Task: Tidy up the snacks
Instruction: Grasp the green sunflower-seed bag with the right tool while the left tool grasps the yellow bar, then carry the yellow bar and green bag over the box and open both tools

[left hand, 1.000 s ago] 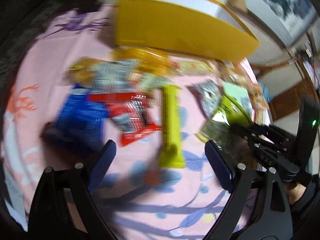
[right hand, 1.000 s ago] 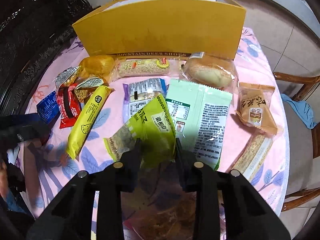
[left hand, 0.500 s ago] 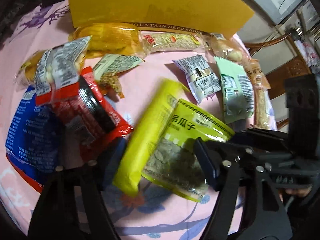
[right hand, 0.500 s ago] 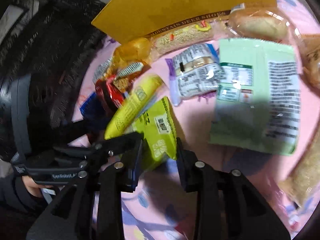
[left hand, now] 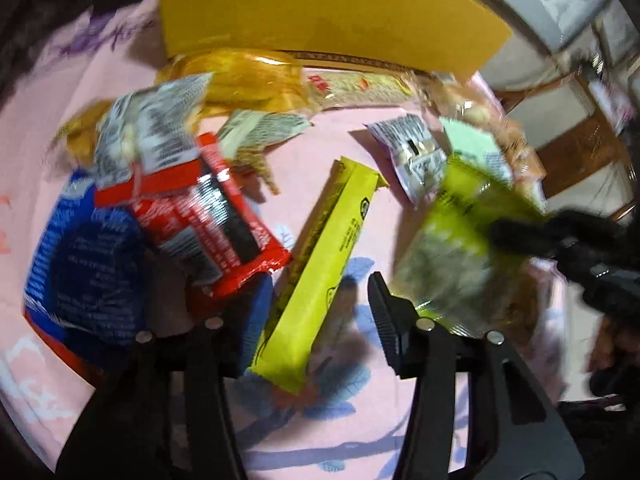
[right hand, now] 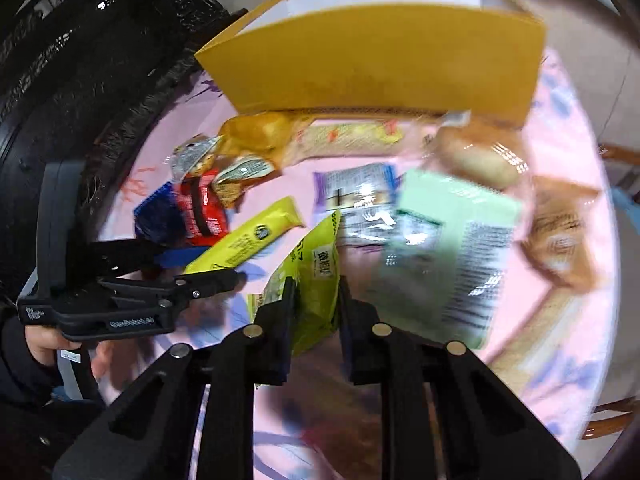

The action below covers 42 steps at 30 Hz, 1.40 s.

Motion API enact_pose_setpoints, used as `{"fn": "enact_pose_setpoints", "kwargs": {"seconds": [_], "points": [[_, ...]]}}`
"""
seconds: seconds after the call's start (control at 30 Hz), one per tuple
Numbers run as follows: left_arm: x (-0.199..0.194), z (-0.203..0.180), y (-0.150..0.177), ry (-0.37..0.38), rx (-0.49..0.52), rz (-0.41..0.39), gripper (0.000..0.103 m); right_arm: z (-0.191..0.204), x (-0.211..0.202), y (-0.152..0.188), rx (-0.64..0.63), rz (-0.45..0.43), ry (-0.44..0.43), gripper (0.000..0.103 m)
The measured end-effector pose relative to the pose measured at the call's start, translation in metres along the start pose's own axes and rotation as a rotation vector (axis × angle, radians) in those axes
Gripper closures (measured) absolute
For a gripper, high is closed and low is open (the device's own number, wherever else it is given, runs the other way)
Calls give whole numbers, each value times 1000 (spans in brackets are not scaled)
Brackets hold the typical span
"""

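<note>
Snacks mid-sort: right gripper (right hand: 312, 304) is clenched on the lime-green seed pouch (right hand: 316, 276), which has come up off the desk since a moment ago, so that one looks ready to go to the yellow box (right hand: 380, 68) at 12 o'clock. Left gripper (left hand: 312, 312) has just been closing, w/ the long yellow bar (left hand: 320, 272) between its jaws; pads not pressing it yet, so likely the next pick. Other packets lie spread betw. box & grippers. Desk (left hand: 332, 164) wears a pink floral cloth; tiled floor, wooden chair at 3 o'clock.
</note>
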<state>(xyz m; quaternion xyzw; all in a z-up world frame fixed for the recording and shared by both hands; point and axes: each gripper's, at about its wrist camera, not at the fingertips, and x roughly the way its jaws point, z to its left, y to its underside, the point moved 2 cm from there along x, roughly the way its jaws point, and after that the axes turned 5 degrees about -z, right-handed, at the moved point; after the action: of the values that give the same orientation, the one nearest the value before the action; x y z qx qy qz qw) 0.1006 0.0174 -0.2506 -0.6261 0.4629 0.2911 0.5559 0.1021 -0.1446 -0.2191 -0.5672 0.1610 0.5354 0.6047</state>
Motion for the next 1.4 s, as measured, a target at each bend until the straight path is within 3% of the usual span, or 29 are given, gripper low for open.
{"fn": "enact_pose_setpoints", "kwargs": {"seconds": [0.07, 0.1, 0.13, 0.17, 0.47, 0.73, 1.07, 1.4], "points": [[3, -10, -1, -66, 51, 1, 55, -2, -6, 0, -30, -22, 40, 83], [5, -14, -1, -110, 74, -2, 73, 0, -7, 0, -47, -34, 56, 83], [5, -16, -2, -122, 84, -5, 81, 1, -10, 1, -60, -43, 70, 83], [5, -16, -2, -133, 82, -9, 82, 1, -13, 1, -66, -54, 80, 83], [-13, -8, -7, -172, 11, -43, 83, 19, -23, -7, -137, -112, 148, 83], [-62, -24, -38, -133, -40, -168, 83, 25, -51, -33, -136, -197, 181, 83], [-109, -26, -135, -130, -39, -334, 83, 17, -90, -118, -161, -381, 241, 83], [-114, -19, -214, -179, -18, -385, 83, 9, -91, -186, -205, -451, 297, 83]]}}
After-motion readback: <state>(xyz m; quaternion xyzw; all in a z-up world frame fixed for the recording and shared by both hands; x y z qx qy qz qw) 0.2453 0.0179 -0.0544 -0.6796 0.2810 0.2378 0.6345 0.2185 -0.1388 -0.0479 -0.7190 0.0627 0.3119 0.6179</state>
